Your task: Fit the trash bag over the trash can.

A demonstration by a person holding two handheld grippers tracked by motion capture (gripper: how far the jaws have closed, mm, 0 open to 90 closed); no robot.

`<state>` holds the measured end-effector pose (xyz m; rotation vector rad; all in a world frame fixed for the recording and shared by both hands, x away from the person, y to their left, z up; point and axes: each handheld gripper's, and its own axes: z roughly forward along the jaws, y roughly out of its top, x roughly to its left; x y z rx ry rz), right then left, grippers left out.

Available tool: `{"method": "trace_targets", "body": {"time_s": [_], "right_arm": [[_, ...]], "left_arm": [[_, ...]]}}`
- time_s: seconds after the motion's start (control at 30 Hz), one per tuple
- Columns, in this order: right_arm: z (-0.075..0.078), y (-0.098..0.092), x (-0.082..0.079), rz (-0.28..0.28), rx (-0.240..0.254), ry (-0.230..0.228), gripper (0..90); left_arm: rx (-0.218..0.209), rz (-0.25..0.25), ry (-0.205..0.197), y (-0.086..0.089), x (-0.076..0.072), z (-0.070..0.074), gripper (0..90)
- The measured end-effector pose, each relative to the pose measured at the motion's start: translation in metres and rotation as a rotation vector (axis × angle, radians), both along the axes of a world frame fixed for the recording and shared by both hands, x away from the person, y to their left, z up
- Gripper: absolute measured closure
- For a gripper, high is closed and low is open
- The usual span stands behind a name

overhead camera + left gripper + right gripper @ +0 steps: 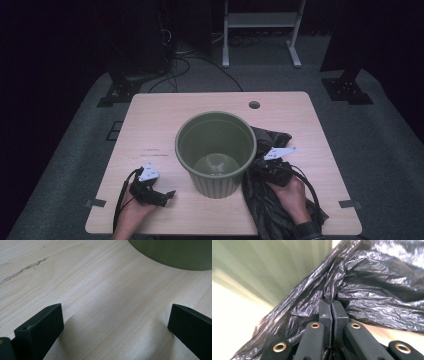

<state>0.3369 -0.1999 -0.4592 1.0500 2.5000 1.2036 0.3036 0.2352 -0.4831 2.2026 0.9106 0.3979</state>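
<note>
Pinching the black bag (362, 290) in my right gripper (332, 302), jaws clamped on a fold beside the green bin (216, 150), mid-desk (150, 130); left gripper (115, 322) gapes over bare wood.

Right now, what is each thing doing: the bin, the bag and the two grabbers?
Green ribbed plastic bin: upright on the table, empty inside.
Crumpled black plastic bag: lying beside the bin, a fold pinched.
Right gripper: shut on the bag.
Left gripper: open, nothing between its jaws, over bare light wooden table.
</note>
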Motion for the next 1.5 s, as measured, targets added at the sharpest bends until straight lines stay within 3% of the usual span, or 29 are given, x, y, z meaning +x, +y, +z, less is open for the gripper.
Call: {"method": "trace_targets", "body": {"time_s": [0.57,0.93,1.23,1.5], "right_arm": [[0.069,-0.002,-0.021,0.167,0.103,-0.116,87.7],[0.111,-0.017,-0.034,0.243,0.186,-0.181,87.7],[0.139,-0.024,-0.04,0.32,0.216,-0.2,87.7],[0.168,-0.01,-0.039,0.411,0.262,-0.21,87.6]], "left_arm": [[0.0,0.0,0.0,0.0,0.0,0.0,0.0],[0.001,0.0,0.001,0.0,0.0,0.0,0.0],[0.001,-0.001,0.0,0.0,0.0,0.0,0.0],[0.001,-0.001,0.001,0.0,0.0,0.0,0.0]]}}
